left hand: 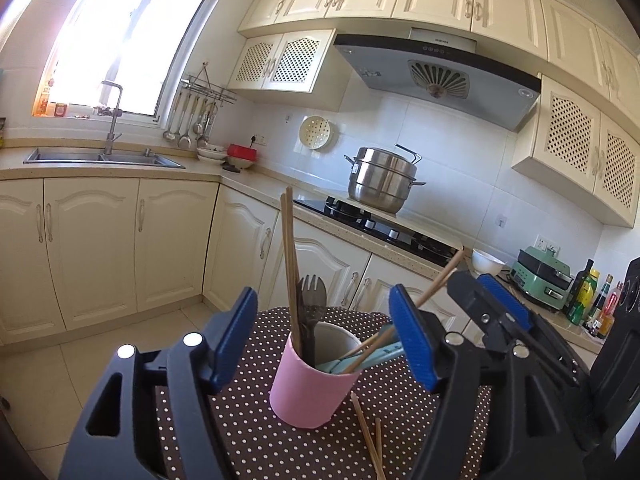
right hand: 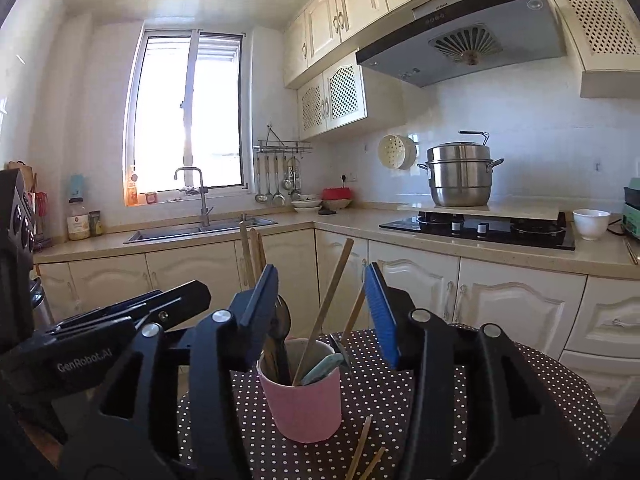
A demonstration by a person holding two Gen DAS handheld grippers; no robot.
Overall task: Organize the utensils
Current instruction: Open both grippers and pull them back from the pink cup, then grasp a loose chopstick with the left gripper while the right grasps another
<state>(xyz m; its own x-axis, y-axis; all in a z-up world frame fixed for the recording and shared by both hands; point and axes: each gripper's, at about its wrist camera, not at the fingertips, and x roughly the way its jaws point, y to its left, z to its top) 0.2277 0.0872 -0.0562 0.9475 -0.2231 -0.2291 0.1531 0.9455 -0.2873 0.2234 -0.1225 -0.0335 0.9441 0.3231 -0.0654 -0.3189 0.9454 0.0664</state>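
A pink cup (left hand: 310, 390) stands on a brown polka-dot table (left hand: 256, 432). It holds wooden chopsticks (left hand: 289, 264), a dark spork (left hand: 314, 300) and a light teal utensil (left hand: 360, 360). Two loose chopsticks (left hand: 368, 436) lie on the cloth in front of the cup. My left gripper (left hand: 322, 338) is open, its blue pads either side of the cup and empty. My right gripper (right hand: 326, 314) is open above the same cup (right hand: 306, 404), with a chopstick (right hand: 328, 304) standing between its pads. The right gripper also shows in the left wrist view (left hand: 492, 308).
Kitchen counters run behind the table, with a sink (left hand: 104, 158) at the left, a black hob (left hand: 384, 226) carrying a steel pot (left hand: 380, 180), a white bowl (left hand: 486, 262), a green appliance (left hand: 542, 276) and bottles (left hand: 592, 300) at the right.
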